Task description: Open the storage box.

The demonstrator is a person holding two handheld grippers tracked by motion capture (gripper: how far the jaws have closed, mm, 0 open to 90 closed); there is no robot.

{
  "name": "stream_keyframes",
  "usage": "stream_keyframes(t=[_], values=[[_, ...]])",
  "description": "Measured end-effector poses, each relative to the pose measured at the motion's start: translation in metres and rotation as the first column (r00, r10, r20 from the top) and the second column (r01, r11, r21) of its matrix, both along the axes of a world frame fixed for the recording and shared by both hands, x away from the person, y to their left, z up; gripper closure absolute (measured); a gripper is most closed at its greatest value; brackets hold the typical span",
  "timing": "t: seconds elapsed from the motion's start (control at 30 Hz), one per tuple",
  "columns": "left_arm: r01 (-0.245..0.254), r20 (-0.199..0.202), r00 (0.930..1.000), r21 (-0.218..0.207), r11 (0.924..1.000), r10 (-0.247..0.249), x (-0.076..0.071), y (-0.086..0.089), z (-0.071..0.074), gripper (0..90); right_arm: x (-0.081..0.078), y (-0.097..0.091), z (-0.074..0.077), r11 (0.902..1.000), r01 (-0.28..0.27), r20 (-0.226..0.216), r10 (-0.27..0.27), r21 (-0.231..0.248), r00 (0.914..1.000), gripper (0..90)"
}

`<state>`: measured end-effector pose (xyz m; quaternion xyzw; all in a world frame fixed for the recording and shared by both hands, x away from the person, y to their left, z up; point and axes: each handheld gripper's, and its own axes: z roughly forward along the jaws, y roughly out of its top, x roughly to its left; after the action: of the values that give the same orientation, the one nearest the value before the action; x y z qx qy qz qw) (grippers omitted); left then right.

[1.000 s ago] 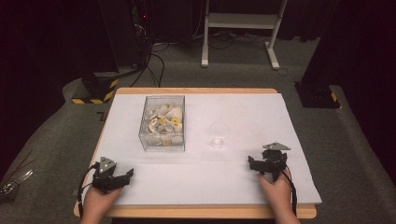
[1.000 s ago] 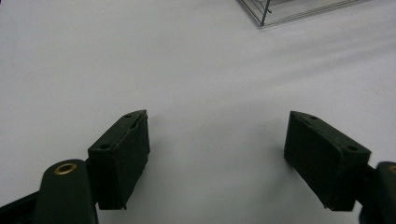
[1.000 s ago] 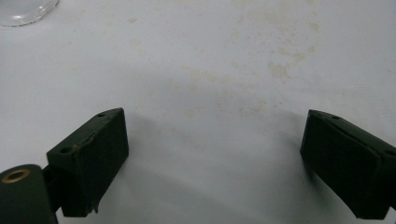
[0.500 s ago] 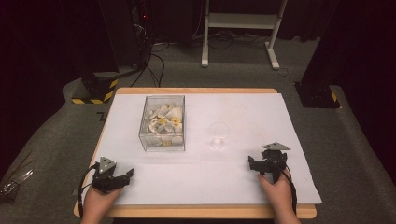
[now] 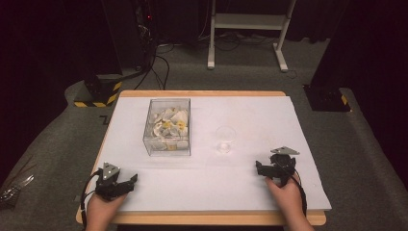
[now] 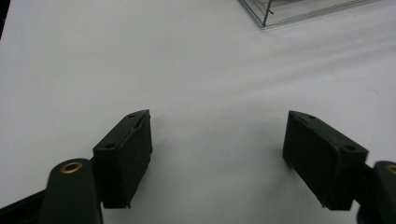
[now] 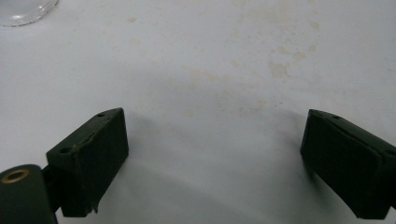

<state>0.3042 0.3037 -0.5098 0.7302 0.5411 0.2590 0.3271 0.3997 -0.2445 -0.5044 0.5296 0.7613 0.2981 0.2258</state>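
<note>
My left gripper (image 5: 129, 182) rests on the white sheet (image 5: 250, 115) near the table's front left corner, held by a hand. Its jaws (image 6: 217, 135) stand open over bare sheet and have just been closing a little, with nothing between them. At the front right my right gripper (image 5: 260, 169) lies on the sheet, jaws (image 7: 215, 140) wide open and empty. A clear box (image 5: 167, 126) of pale and yellow pieces stands left of centre. A small clear cup (image 5: 225, 139) stands to its right.
A corner of the clear box (image 6: 299, 9) shows at the top of the left gripper view, the cup's base (image 7: 23, 11) at the top left of the right gripper view. Faint stains (image 7: 280, 70) mark the sheet. A white stand (image 5: 250, 33) and cables lie on the floor beyond.
</note>
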Motion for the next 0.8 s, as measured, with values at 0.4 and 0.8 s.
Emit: stream_keyframes(t=[0.4, 0.8], values=[[0.012, 0.018, 0.9998, -0.033, 0.9994, -0.012, -0.001, 0.002, 0.006, 29.9, 0.000, 0.000, 0.000, 1.0000, 0.004, 0.002, -0.004, 0.005, 1.0000, 7.5], [0.079, 0.092, 0.9929, -0.029, 0.9965, -0.076, -0.004, -0.016, 0.019, 31.7, -0.001, 0.000, 0.000, 1.0000, 0.004, 0.000, -0.004, 0.005, 1.0000, 7.5]])
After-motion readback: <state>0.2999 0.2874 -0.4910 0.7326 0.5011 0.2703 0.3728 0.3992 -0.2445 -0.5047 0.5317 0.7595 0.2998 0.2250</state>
